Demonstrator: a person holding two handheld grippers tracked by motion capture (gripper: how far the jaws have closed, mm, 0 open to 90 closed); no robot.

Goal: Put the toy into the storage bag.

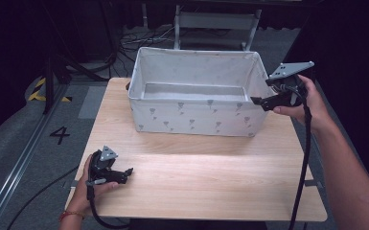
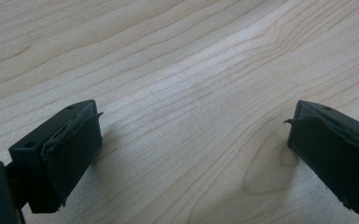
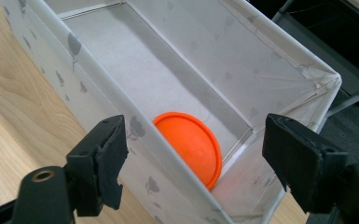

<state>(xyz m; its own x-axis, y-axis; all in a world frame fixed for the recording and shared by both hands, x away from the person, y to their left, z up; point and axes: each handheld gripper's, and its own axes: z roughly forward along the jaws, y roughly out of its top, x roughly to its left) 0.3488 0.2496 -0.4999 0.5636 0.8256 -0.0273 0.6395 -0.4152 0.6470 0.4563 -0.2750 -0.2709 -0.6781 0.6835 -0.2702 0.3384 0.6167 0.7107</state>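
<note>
Your wooden surface (image 1: 196, 187) carries one big thing: a white fabric bin (image 1: 191, 115) with small grey printed marks, standing at the far half, its open top facing up. Inside it, in your right gripper view, an orange disc (image 3: 189, 147) lies on the bin's floor at the near right corner, leaning slightly against the front wall.

Your right hand (image 1: 311, 103) holds the right gripper (image 3: 193, 163) just off the bin's right end, raised above the surface and aimed down into that corner; its fingers (image 3: 102, 163) are spread wide with nothing between them, the bin's front wall running between them below.

Your left hand (image 1: 84, 184) rests the left gripper (image 1: 127, 173) low at the near left of the surface, well apart from the bin. Its fingers (image 2: 70, 149) are also spread wide over bare wood, holding nothing.
</note>
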